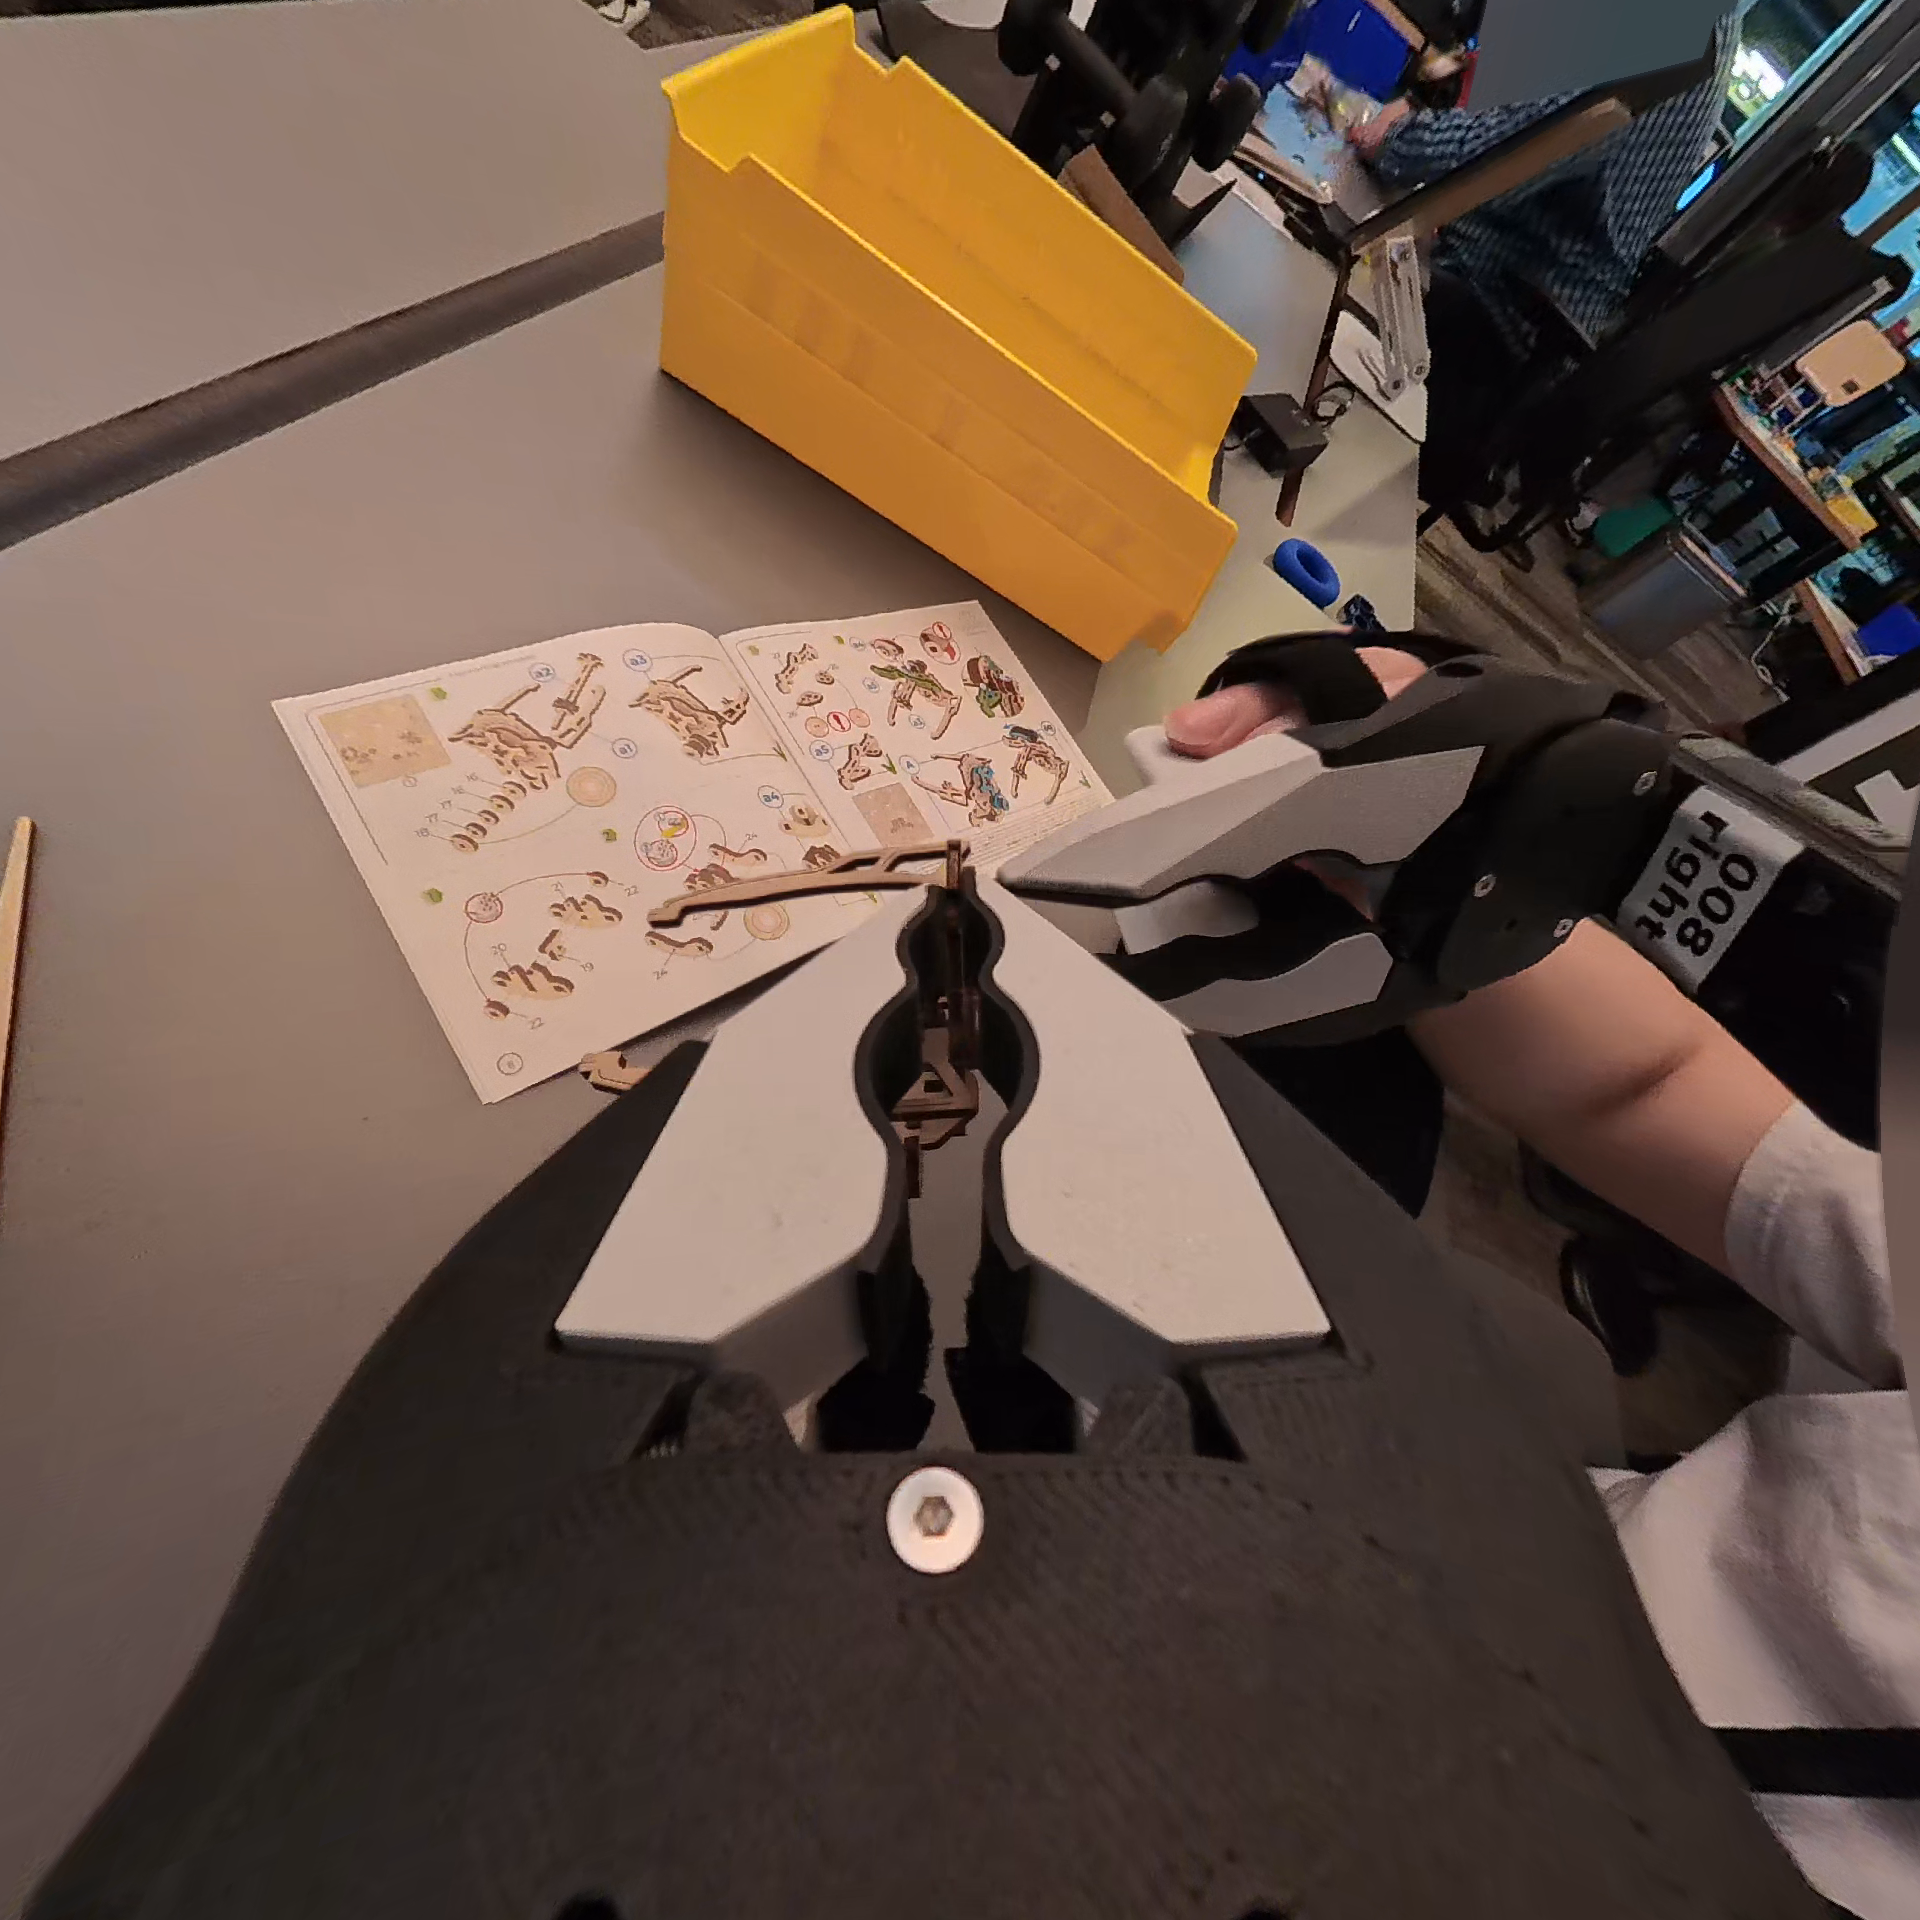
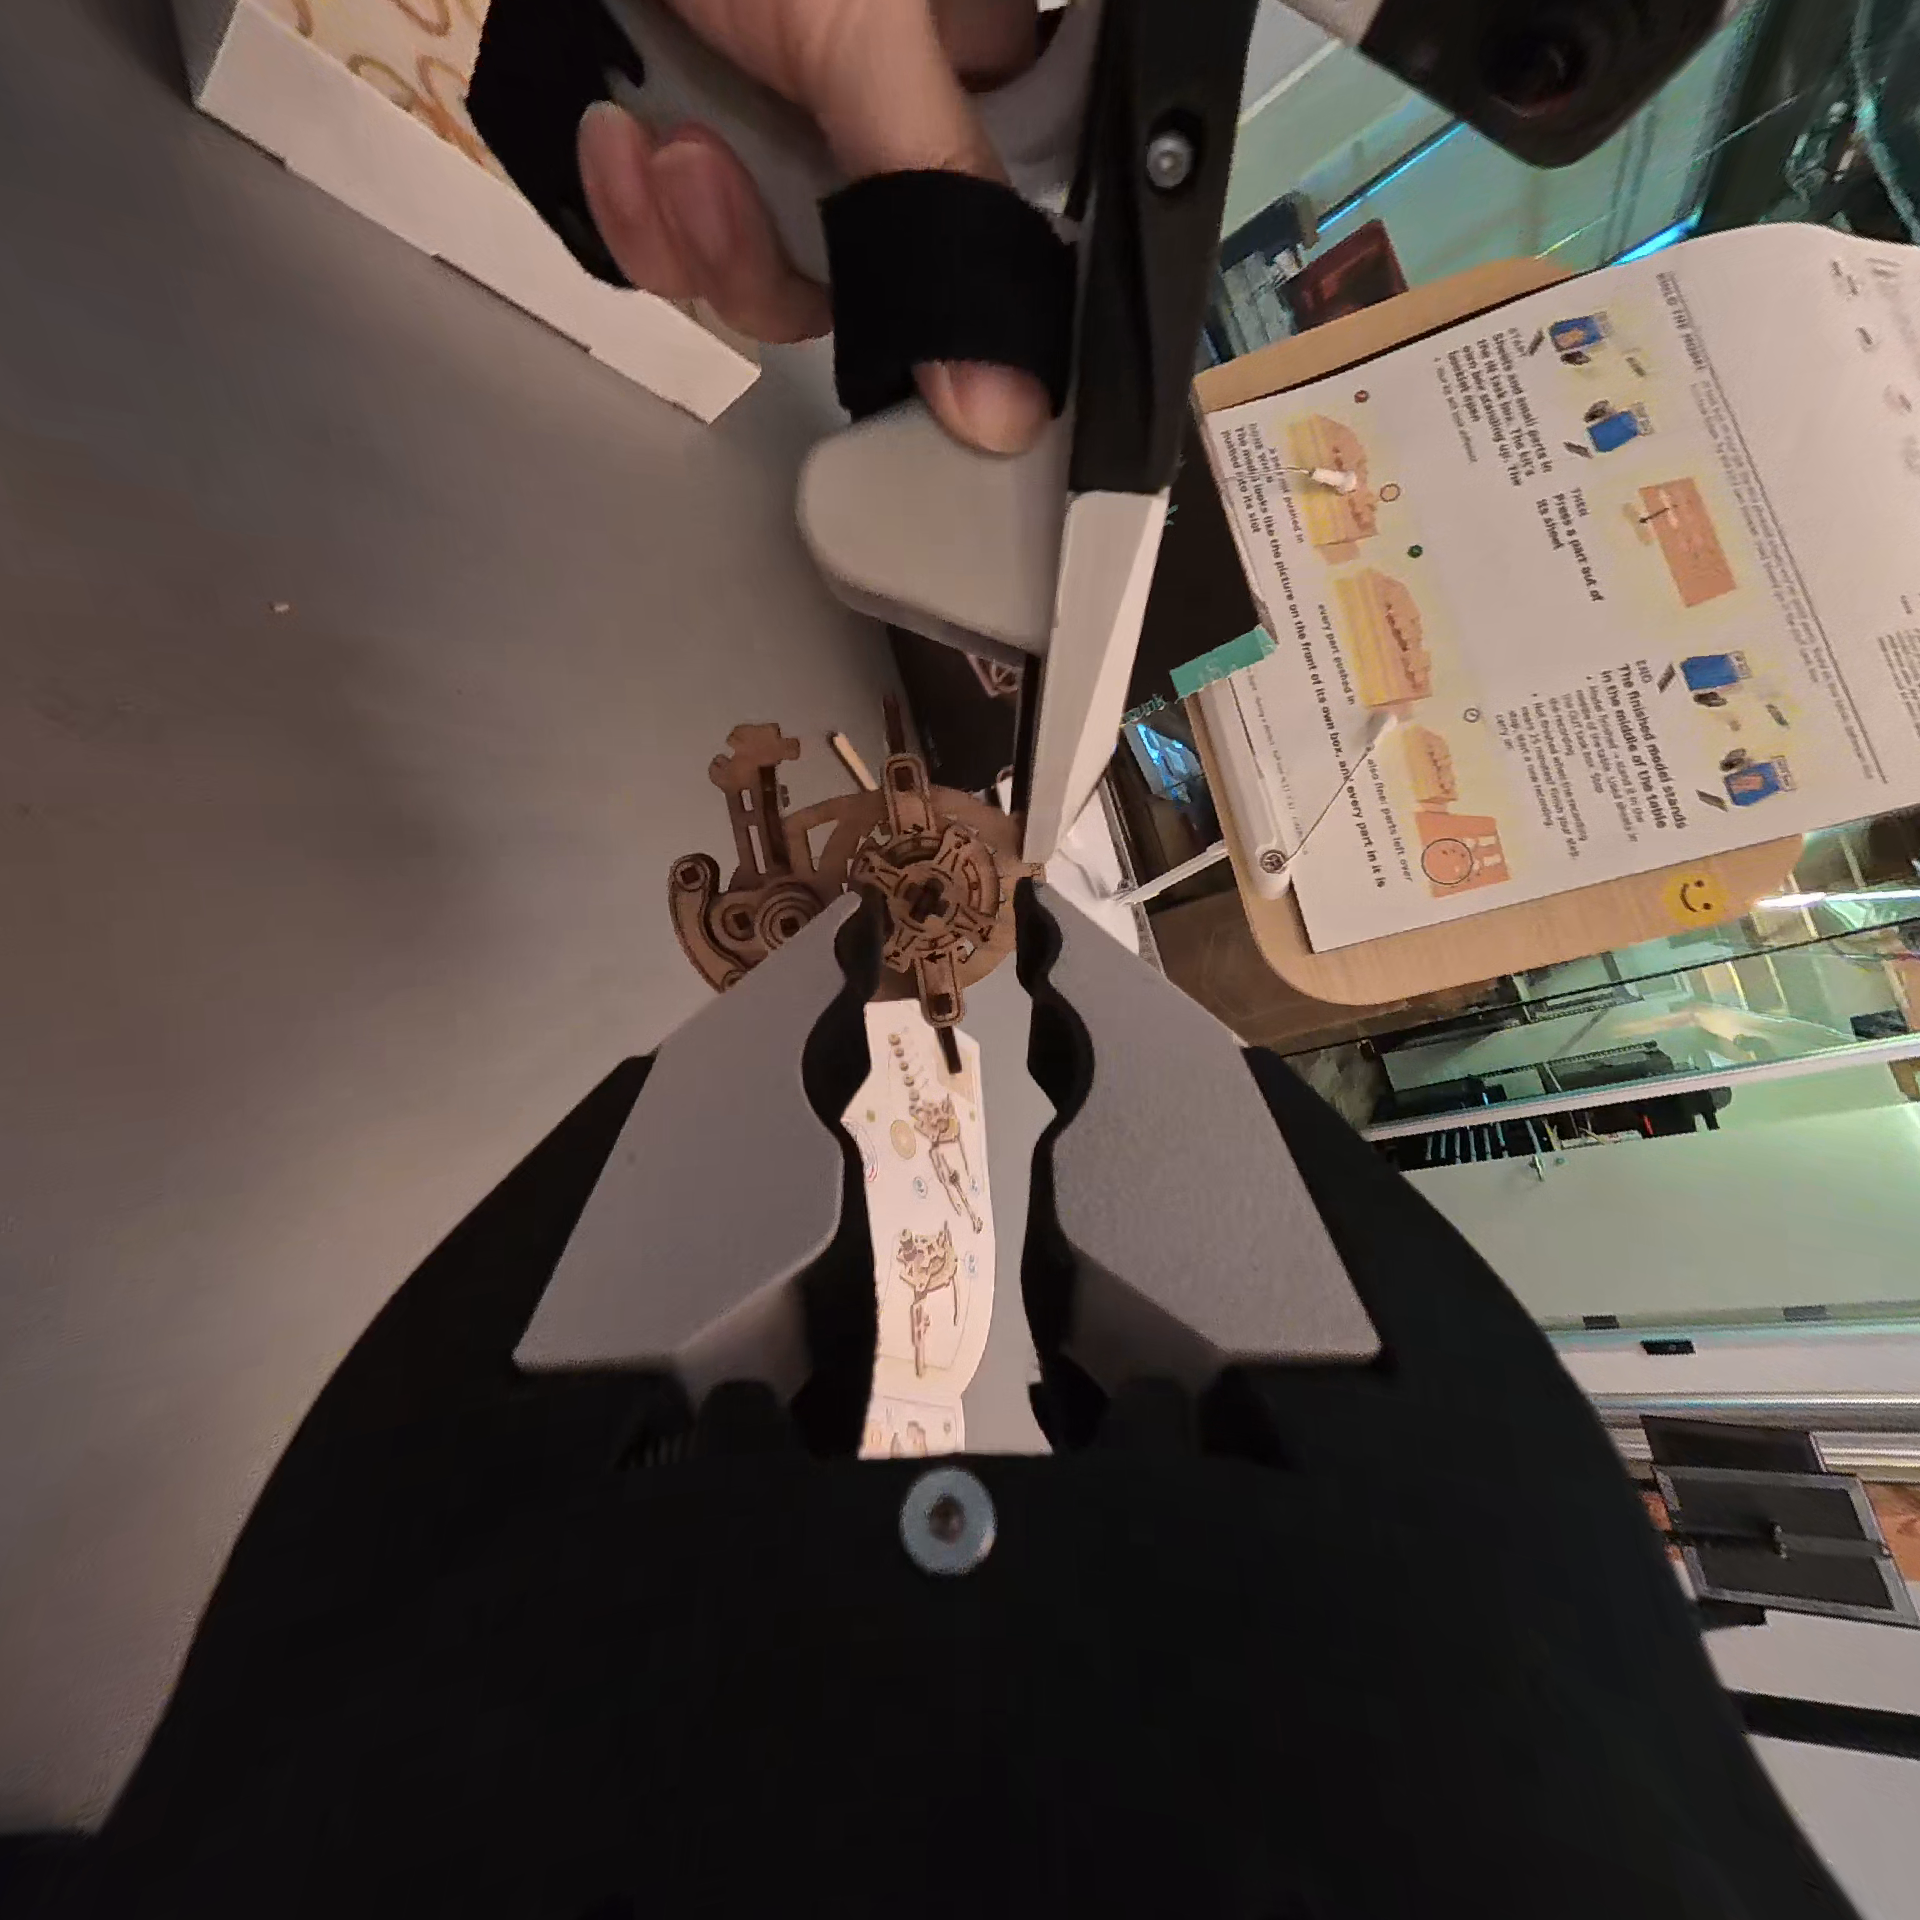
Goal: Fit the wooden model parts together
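Observation:
My left gripper (image 1: 951, 899) is shut on a flat wooden model assembly (image 1: 940, 1049), seen edge-on between its fingers. A thin curved wooden arm (image 1: 790, 883) sticks out to the left of the tips. In the right wrist view the same assembly (image 2: 748, 883) faces the camera, with a round spoked wooden part (image 2: 925, 894) on its front. My right gripper (image 2: 935, 899) is closed around that round part, a fingertip at each side. The left gripper's finger (image 2: 1091, 644) comes down from above to the part's right edge. The right gripper (image 1: 1174, 831) meets the left tips from the right.
An open instruction booklet (image 1: 623, 810) lies under the grippers. A yellow bin (image 1: 935, 343) stands behind it. A wooden strip (image 1: 16, 935) lies at the left edge, and a loose wooden piece (image 1: 613, 1070) by the booklet. A white box (image 2: 447, 208) and a clipboard (image 2: 1558, 571) are nearby. My two grippers' fingertips are within a few centimetres of each other.

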{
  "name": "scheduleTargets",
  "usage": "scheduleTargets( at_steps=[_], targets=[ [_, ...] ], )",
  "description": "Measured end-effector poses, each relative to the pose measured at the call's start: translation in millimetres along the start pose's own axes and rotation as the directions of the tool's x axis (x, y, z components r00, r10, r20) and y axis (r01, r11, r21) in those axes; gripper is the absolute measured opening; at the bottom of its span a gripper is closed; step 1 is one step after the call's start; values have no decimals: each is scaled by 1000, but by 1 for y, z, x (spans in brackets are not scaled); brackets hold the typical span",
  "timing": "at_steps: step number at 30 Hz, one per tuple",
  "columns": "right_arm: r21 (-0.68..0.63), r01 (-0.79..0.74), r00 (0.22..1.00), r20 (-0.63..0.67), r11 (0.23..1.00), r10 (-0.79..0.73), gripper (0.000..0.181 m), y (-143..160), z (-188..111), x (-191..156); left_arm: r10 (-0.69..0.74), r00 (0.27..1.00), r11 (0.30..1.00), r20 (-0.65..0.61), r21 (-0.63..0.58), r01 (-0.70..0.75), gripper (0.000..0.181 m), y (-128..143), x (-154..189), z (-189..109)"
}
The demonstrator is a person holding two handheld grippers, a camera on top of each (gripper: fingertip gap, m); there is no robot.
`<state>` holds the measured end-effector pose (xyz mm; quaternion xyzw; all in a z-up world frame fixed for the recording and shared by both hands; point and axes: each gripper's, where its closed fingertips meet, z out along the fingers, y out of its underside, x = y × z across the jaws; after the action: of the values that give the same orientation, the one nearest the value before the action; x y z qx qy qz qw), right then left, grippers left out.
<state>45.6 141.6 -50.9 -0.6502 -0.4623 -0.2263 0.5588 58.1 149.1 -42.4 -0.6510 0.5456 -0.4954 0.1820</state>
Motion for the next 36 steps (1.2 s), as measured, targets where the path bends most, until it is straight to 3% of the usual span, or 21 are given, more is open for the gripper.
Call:
scheduleTargets(
  at_steps=[4,9,14,16,19,25,28,33,36],
  targets=[
    [-48,-10,997,72,999,14,16,4,2,-8,22,1000,1000,20,-20,-21,0,3,-1,3],
    [-17,-213,973,86,977,214,14,-4,2,-4,33,999,999,32,5,-33,0,0,0,2],
    [11,-295,953,71,956,293,14,-7,0,-1,37,999,999,22,25,-38,0,-4,2,0],
    [-5,-230,973,26,973,230,13,-3,-1,2,49,999,997,22,61,-50,1,-10,3,-1],
    [-43,-166,986,-27,985,165,13,4,-2,2,67,994,989,85,124,-77,28,-22,-5,-13],
    [-98,-163,958,-254,982,133,13,24,-17,35,48,999,992,27,118,-50,19,-25,12,-35],
    [-59,-207,939,-293,977,181,13,22,-25,44,133,990,986,50,98,-137,21,-22,22,-22],
    [-66,-175,939,-310,982,146,13,19,-27,44,373,892,915,253,58,-399,17,-22,16,-7],
    [-65,-145,941,-317,987,118,13,15,-27,43,418,864,895,281,37,-445,11,-21,17,-3]
  ],
)
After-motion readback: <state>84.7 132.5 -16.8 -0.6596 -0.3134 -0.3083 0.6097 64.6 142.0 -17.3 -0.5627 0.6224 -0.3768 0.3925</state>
